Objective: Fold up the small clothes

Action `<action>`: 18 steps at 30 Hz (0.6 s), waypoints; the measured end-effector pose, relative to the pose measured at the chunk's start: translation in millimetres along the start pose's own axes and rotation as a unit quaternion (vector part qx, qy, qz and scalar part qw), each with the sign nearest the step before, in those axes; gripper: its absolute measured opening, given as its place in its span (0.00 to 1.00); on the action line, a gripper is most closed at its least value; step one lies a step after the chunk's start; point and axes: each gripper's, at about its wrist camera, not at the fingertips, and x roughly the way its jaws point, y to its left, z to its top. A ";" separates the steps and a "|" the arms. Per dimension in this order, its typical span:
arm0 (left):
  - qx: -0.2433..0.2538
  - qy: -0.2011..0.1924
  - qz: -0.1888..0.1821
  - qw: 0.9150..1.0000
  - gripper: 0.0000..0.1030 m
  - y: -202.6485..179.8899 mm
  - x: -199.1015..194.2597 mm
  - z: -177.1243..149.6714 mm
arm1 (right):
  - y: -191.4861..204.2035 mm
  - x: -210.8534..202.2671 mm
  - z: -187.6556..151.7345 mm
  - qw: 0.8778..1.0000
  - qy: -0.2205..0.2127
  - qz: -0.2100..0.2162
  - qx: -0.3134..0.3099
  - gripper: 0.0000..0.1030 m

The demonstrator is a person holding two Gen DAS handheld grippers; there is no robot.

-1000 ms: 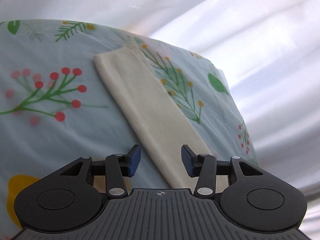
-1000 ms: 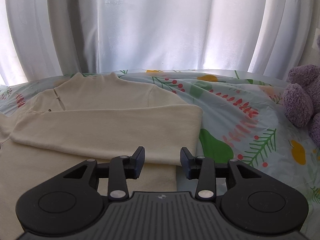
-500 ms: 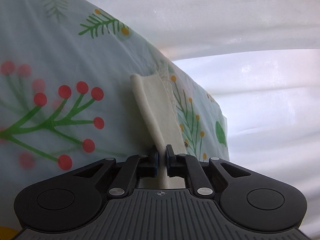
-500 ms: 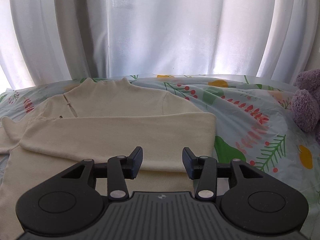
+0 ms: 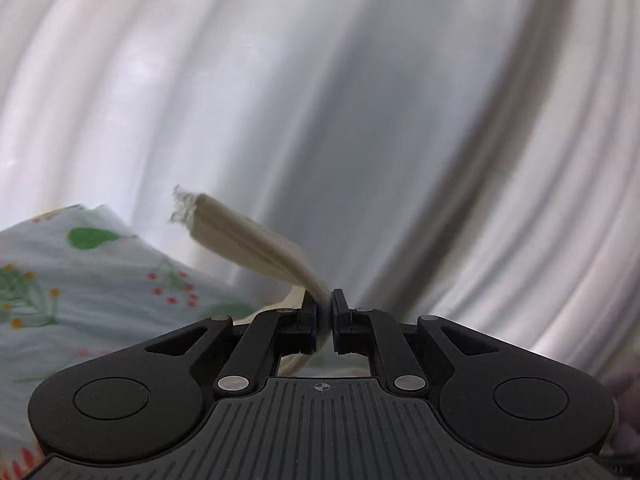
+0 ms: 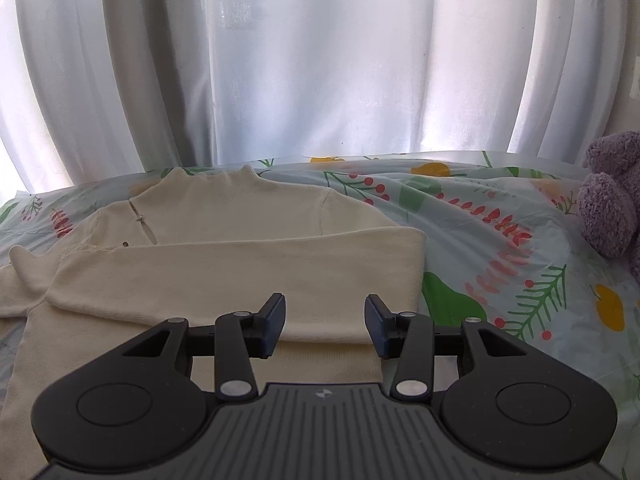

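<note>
A cream sweater [image 6: 240, 256] lies flat on the floral bedsheet [image 6: 500, 240], collar toward the curtain, with its right sleeve folded across the chest. My right gripper [image 6: 325, 326] is open and empty, hovering just above the sweater's lower body. My left gripper [image 5: 323, 322] is shut on the sweater's left sleeve [image 5: 248, 236] and holds it lifted off the bed; the cuff end sticks out up and to the left. In the right wrist view the lifted sleeve shows only as a raised fold [image 6: 20, 268] at the left edge.
White curtains [image 6: 320, 60] hang right behind the bed's far edge. A purple plush toy [image 6: 612, 212] sits on the bed at the right. The floral sheet [image 5: 80, 280] fills the lower left of the left wrist view.
My left gripper closed on the sleeve, then lifted and swung it up off the bed toward the curtain. My right gripper drew back slightly and stays open.
</note>
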 end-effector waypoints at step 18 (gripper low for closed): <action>0.010 0.175 0.120 0.977 0.42 -35.3 25.9 -110.6 | 61.9 78.2 30.9 0.975 0.078 0.204 0.034 0.41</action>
